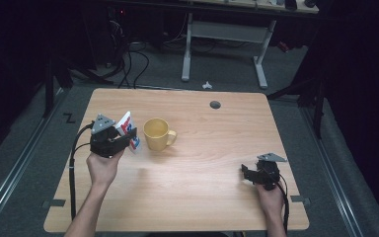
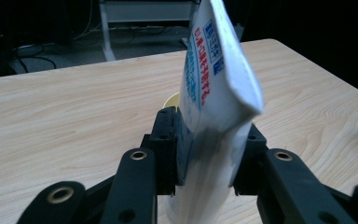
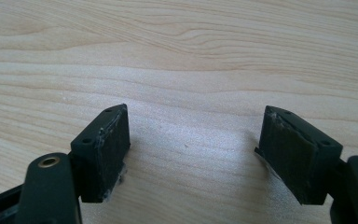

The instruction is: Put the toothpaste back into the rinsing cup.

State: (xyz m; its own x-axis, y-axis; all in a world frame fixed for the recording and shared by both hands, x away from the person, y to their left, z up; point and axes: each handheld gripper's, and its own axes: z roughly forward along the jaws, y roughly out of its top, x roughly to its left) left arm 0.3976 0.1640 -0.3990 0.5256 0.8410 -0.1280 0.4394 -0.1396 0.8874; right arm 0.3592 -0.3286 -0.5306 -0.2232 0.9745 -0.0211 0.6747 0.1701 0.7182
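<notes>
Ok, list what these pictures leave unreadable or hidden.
- Packet print: too small in the high view, blurred in the left gripper view.
- Mug: mostly hidden behind the packet in the left gripper view.
- Mug's contents: its inside is too small in the high view.

Pale wood-grain table (image 1: pixel 212 163), matt finish

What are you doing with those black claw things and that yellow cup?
A person sits at a wooden table with a gripper in each hand. The left gripper is shut on a white packet with red and blue print, holding it upright just beside the yellow mug. The right gripper is open and holds nothing, low over bare wood at the table's right side, well away from the mug. Whether anything is in the mug cannot be told.
</notes>
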